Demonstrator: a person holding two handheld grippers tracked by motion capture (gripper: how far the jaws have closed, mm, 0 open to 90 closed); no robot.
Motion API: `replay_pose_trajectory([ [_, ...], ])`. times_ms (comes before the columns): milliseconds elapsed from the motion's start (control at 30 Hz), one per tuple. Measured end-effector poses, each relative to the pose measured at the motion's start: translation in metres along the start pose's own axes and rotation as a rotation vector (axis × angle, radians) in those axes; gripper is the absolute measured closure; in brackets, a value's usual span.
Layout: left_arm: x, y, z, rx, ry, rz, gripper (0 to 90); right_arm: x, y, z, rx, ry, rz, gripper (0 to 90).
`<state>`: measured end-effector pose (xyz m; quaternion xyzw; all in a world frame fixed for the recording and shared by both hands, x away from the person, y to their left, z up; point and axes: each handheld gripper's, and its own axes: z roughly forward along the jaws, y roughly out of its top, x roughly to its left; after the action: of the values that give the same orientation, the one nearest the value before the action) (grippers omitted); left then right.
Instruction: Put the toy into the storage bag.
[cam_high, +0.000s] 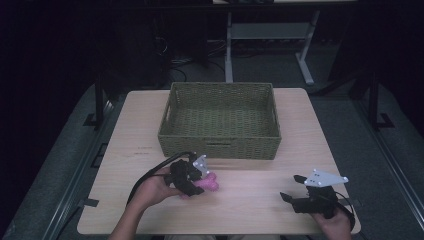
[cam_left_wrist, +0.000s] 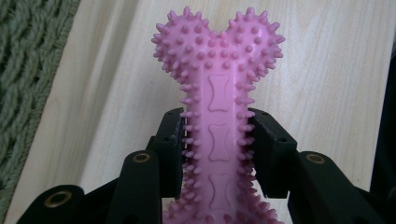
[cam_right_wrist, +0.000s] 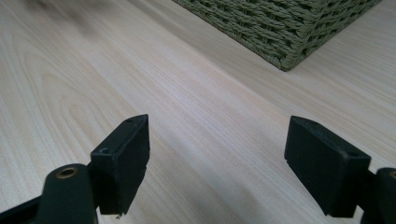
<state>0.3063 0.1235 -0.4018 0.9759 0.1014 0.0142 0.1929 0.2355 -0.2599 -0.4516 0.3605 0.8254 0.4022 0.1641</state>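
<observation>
A pink spiked bone-shaped chew toy (cam_left_wrist: 218, 88) is clamped by its narrow shaft between the two black jaws of my left gripper (cam_left_wrist: 215, 144); its knobbed end sticks out past the pads over the wooden table. From above, the left gripper (cam_high: 196, 181) holds the pink toy (cam_high: 210, 183) just in front of the green woven basket (cam_high: 220, 145). My right gripper (cam_high: 291, 187) rests near the table's front right, jaws wide apart with nothing between them; its pads (cam_right_wrist: 122, 161) frame bare wood in the right gripper view.
The basket (cam_right_wrist: 280, 28) stands at the middle back of the light wooden table (cam_high: 250, 200), and its inside looks bare. Dark floor and a desk frame lie beyond the table's far edge.
</observation>
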Motion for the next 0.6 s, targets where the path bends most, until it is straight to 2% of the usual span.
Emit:
replay_pose_trajectory([
  [300, 0.005, 0.005, -0.017, -0.028, -0.012, -0.001, 58.5, -0.002, 0.0, 0.0, -0.002, 0.0, 0.002, 21.8],
  [500, 0.012, 0.008, -0.03, -0.049, -0.024, -0.003, 58.6, -0.005, -0.002, -0.001, -0.009, -0.002, 0.015, 21.8],
  [600, 0.016, 0.011, -0.036, -0.045, -0.021, -0.001, 58.5, -0.005, -0.002, -0.001, -0.008, -0.003, 0.02, 21.7],
])
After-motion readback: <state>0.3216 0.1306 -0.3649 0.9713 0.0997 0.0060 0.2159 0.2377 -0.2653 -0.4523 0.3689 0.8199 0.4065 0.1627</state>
